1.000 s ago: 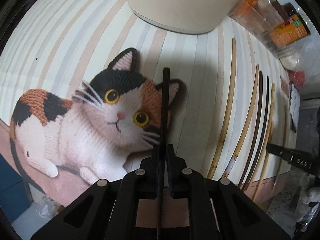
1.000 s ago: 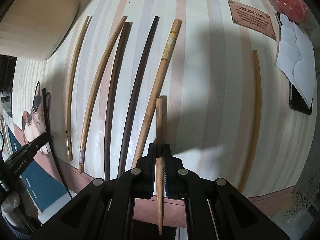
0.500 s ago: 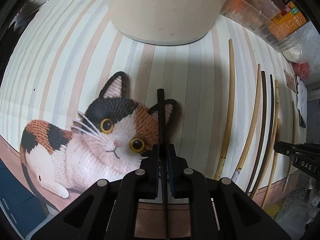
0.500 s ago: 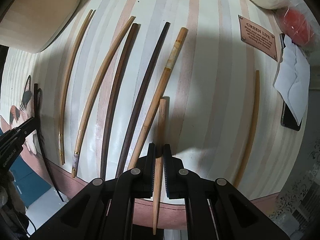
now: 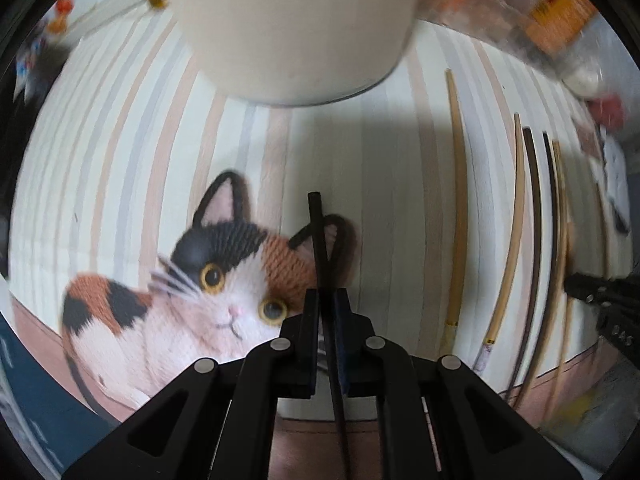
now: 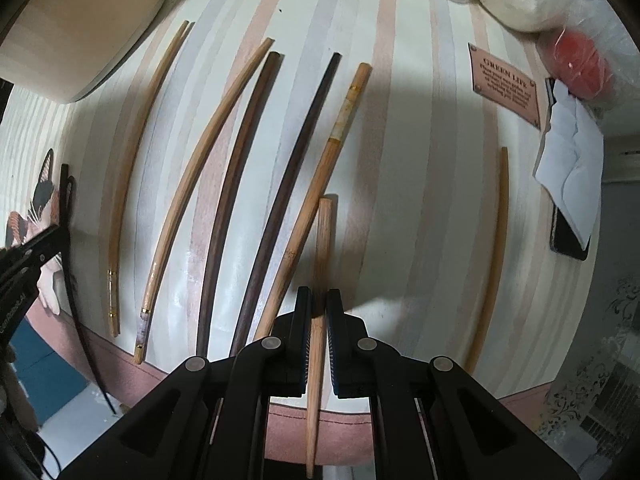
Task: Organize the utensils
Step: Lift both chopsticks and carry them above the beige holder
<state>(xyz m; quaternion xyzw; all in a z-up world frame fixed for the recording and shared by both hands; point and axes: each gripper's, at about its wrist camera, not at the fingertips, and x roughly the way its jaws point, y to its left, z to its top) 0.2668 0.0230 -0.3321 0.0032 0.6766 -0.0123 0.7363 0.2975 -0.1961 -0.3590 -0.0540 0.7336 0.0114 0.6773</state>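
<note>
- The left gripper [image 5: 326,312] pointed down over the striped mat [image 5: 120,128], its jaws clamped on a black chopstick [image 5: 320,240] that ran between the pads and stuck out past them over the printed cat [image 5: 208,292].
- A cream round container [image 5: 288,28] stood on the mat just beyond the black chopstick's tip.
- The right gripper [image 6: 316,312] also pointed down, its jaws pinched on a light wooden chopstick [image 6: 322,248] held above the mat.
- Beneath it, loose chopsticks lay side by side in a row: a thin pale one [image 6: 132,168], a tan one [image 6: 200,184], two dark brown ones [image 6: 236,184] [image 6: 292,184] and a tan one with a pale band [image 6: 320,184].
- One more tan chopstick [image 6: 496,248] lay well apart to the right.
- At the mat's right edge sat a white paper [image 6: 572,160] on a dark phone [image 6: 568,240], near a brown label [image 6: 504,80].
</note>
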